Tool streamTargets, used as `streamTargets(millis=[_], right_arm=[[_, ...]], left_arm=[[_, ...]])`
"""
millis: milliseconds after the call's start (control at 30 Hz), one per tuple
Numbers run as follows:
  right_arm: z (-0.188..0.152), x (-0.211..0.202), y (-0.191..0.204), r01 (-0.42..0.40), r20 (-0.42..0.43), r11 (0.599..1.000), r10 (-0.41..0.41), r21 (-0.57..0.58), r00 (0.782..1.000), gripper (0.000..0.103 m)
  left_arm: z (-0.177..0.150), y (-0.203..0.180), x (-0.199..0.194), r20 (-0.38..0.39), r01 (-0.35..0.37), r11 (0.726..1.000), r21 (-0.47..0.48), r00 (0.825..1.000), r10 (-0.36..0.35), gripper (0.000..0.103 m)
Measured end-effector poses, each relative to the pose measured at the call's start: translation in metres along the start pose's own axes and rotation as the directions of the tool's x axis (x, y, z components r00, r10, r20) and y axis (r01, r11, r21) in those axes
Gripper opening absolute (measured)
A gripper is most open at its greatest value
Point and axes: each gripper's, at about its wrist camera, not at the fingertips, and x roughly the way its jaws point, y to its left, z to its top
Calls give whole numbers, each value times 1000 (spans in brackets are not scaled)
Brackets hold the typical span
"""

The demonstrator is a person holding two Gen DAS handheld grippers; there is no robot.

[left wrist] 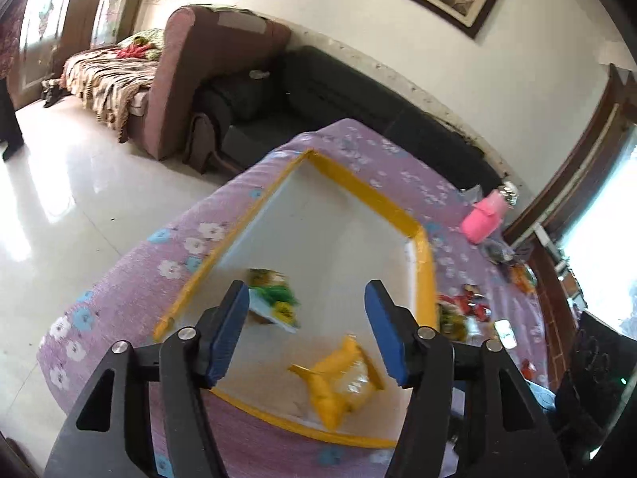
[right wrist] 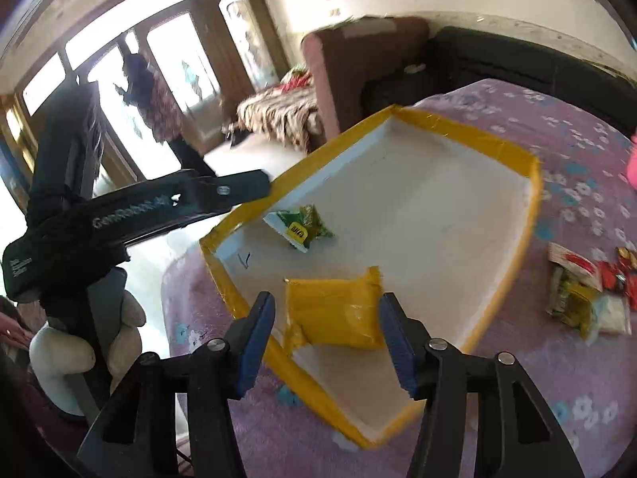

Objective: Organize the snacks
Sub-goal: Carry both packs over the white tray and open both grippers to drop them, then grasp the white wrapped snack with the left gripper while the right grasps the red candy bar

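Note:
A white tray with a yellow rim (left wrist: 358,183) (right wrist: 458,129) lies on the purple flowered tablecloth. In it lie a yellow snack packet (left wrist: 342,378) (right wrist: 334,310) and a green snack packet (left wrist: 274,298) (right wrist: 304,227). My left gripper (left wrist: 306,330) is open and empty above the tray, between the two packets. My right gripper (right wrist: 326,342) is open and empty, just above the yellow packet at the tray's near edge. The left gripper's body (right wrist: 159,207) shows at the left of the right wrist view. More snack packets (right wrist: 585,294) (left wrist: 462,310) lie on the cloth right of the tray.
A pink pouch (left wrist: 483,217) and other small items lie at the table's far right. A brown sofa (left wrist: 191,91) and a black sofa (left wrist: 318,91) stand behind the table. A person (right wrist: 151,91) stands by the windows. Tiled floor lies left of the table.

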Motion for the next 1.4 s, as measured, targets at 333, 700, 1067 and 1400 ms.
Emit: streamTargets(millis=[333, 700, 1067, 1400], right_arm=[[-56, -91, -130, 182, 62, 946, -205, 267, 977, 58], [-105, -144, -251, 432, -5, 791, -477, 433, 879, 60], [-110, -108, -262, 476, -45, 782, -503, 403, 863, 32], [-115, -116, -266, 416, -12, 799, -457, 434, 889, 32]], left_arm=[[-27, -73, 6, -88, 126, 979, 157, 990, -114, 63], [-84, -166, 29, -227, 218, 884, 412, 965, -132, 63], [-116, -184, 61, -308, 187, 883, 431, 950, -51, 63], [-121, -193, 98, -256, 31, 872, 489, 960, 110, 63]])
